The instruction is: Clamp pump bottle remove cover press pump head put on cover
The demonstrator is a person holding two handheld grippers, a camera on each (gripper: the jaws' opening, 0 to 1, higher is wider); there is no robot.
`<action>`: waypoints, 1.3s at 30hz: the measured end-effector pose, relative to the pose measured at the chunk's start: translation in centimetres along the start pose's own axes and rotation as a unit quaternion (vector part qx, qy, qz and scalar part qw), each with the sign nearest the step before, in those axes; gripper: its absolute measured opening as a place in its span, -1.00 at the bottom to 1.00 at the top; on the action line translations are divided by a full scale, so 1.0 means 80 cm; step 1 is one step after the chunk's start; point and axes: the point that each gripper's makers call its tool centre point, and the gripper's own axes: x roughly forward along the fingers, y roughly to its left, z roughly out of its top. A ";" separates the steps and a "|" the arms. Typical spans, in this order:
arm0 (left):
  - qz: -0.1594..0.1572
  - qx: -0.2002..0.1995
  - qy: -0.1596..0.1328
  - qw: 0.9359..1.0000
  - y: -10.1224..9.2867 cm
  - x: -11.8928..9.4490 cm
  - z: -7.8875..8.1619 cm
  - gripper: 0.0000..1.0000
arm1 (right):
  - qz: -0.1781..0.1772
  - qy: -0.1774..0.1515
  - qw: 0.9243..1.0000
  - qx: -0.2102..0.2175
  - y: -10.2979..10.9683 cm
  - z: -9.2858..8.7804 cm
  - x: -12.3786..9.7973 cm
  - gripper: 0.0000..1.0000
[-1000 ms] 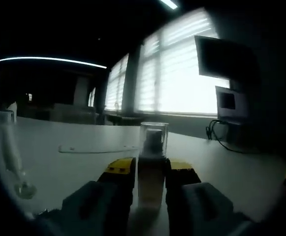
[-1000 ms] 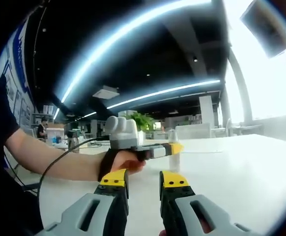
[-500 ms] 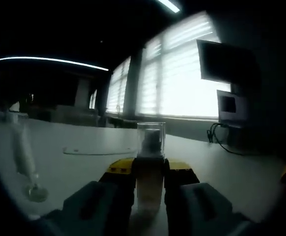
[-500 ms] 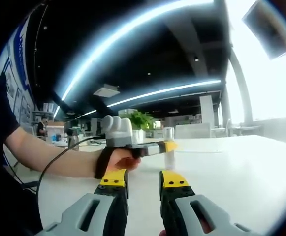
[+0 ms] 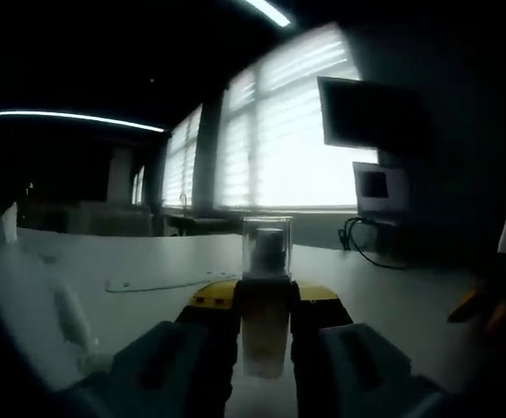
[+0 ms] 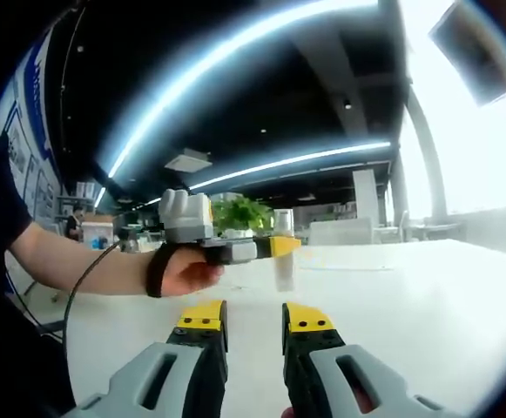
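Gripping, left hand-held gripper [image 5: 266,309]: jaws closed on the body of the pump bottle [image 5: 266,300], yellow tips pressed to either side of it.
Pump bottle: upright between those jaws, clear cover [image 5: 266,246] on top with the darker pump head visible through it; base looks clear of the counter [image 5: 122,300] in the right gripper view, though not certain.
Right hand-held gripper [image 6: 253,324]: jaws parted, nothing between them, pointed toward the bottle from nearer the person and well apart from it.
Seen from the right gripper view: left hand-held gripper [image 6: 279,247] held level by a hand [image 6: 183,272], yellow tips around the pump bottle [image 6: 284,252], a dark cable [image 6: 87,283] trailing from the wrist.
Counter: white, broad; a flat clear strip [image 5: 170,283] lying left of the bottle in the left gripper view; a pale blurred item [image 5: 74,322] nearer the left edge, too unclear to name.
Beyond the counter: bright windows with blinds [image 5: 287,131], a dark monitor [image 5: 366,113] on the right with cables below it; green plant [image 6: 239,213] behind the held bottle in the right gripper view.
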 end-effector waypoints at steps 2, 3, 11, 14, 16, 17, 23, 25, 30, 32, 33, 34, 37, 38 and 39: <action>-0.011 -0.004 0.000 1.000 -0.004 -0.011 0.005 -0.74 | 0.000 0.000 1.000 0.000 0.000 0.000 0.000 -0.60; -0.014 -0.008 -0.001 1.000 -0.002 -0.017 0.009 -0.74 | 0.000 0.000 1.000 0.001 0.000 0.000 0.000 -0.60; -0.028 0.004 0.000 1.000 -0.008 -0.056 0.038 -0.74 | -0.002 0.000 1.000 -0.001 0.002 0.000 0.001 -0.61; -0.040 0.000 0.003 0.999 -0.012 -0.069 0.046 -0.74 | -0.003 0.001 1.000 -0.002 0.002 -0.001 0.001 -0.61; -0.047 -0.001 0.007 0.999 -0.017 -0.079 0.049 -0.74 | -0.003 0.002 1.000 -0.002 0.002 -0.001 0.001 -0.61; -0.053 -0.006 0.010 0.999 -0.019 -0.084 0.050 -0.74 | -0.004 0.002 1.000 -0.002 0.002 -0.001 0.001 -0.61; -0.078 -0.030 0.004 0.996 -0.022 -0.114 0.058 -0.74 | -0.004 0.004 1.000 -0.005 0.003 -0.002 0.001 -0.61; -0.085 -0.006 0.010 0.996 -0.024 -0.124 0.055 -0.74 | -0.004 0.005 1.000 -0.006 0.004 -0.002 0.001 -0.61; -0.093 -0.005 0.018 0.995 -0.030 -0.144 0.048 -0.74 | -0.005 0.006 1.000 -0.007 0.003 -0.002 0.001 -0.61; -0.097 -0.013 0.016 0.995 -0.032 -0.149 0.047 -0.74 | -0.005 0.007 1.000 -0.008 0.003 -0.003 0.001 -0.61; -0.098 -0.018 0.015 0.995 -0.034 -0.152 0.046 -0.74 | -0.005 0.007 1.000 -0.008 0.003 -0.003 0.001 -0.61; -0.099 -0.022 0.014 0.995 -0.035 -0.154 0.046 -0.74 | -0.005 0.007 1.000 -0.008 0.003 -0.003 0.001 -0.61; -0.103 -0.031 0.012 0.994 -0.037 -0.159 0.046 -0.74 | -0.005 0.005 1.000 -0.008 0.002 -0.002 0.001 -0.62; -0.106 -0.032 0.010 0.994 -0.039 -0.162 0.046 -0.74 | -0.004 0.005 1.000 -0.007 0.000 -0.003 0.001 -0.62; -0.109 -0.034 0.008 0.993 -0.040 -0.165 0.046 -0.74 | -0.004 0.004 1.000 -0.008 0.000 -0.003 0.001 -0.62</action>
